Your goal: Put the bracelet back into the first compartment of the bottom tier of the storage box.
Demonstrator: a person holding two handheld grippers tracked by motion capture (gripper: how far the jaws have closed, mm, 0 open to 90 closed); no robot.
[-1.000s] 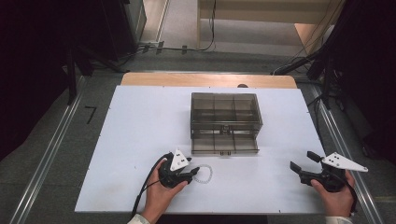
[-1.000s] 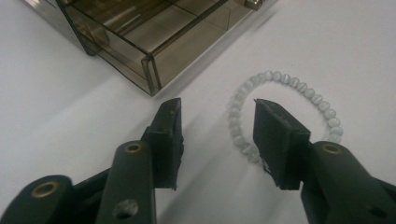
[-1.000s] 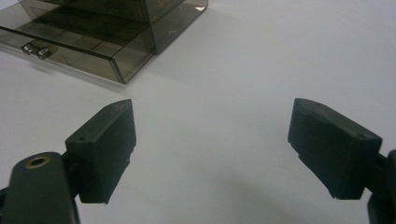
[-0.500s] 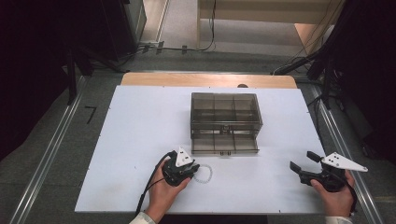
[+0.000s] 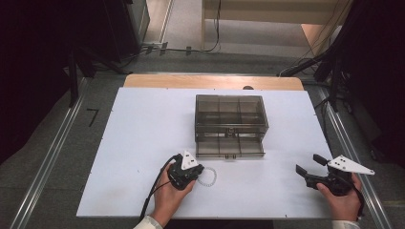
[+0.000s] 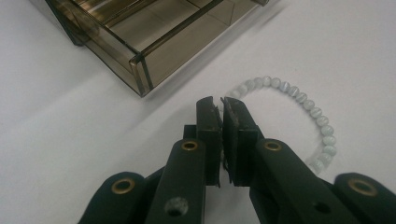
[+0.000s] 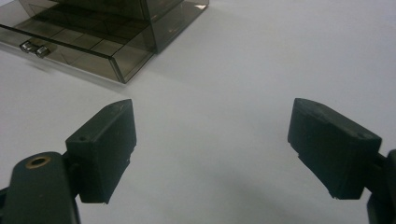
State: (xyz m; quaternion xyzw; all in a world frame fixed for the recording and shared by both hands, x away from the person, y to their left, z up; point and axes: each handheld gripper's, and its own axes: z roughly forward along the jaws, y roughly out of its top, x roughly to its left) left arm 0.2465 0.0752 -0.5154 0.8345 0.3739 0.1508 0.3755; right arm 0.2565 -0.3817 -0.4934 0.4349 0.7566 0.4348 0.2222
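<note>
- High view: the smoky organiser box (image 5: 229, 125) sits mid-table on the white board (image 5: 119, 157), its lower drawer (image 5: 229, 147) pulled out toward the person, likely so something can be dropped in. The bead bracelet (image 5: 209, 176) lies flat on the board just in front of the box's front left corner. The left gripper (image 5: 193, 174) rests at the bracelet's near-left edge. The right gripper (image 5: 305, 164) waits well off to the box's front right, apparently parked until it is needed.
- Left gripper view: the jaws have just been closing and now stand together at the bracelet's (image 6: 299, 116) left end, where the strand runs in behind the tips. They look pinched on it there (the contact itself is hidden by the jaws, so that is my reading). Gripping at the rim of the loop makes sense, as the rest can hang free when lifted. The bracelet is a ring of small, round, milky pale-blue beads, glossy and evenly sized, curving away to the right. The open drawer's (image 6: 140, 42) corner lies just beyond.
- Right gripper view: its jaws stand wide apart with nothing between them, over bare board. The box's drawer (image 7: 74, 51), with two small metal knobs (image 7: 35, 48), lies ahead to the left.
</note>
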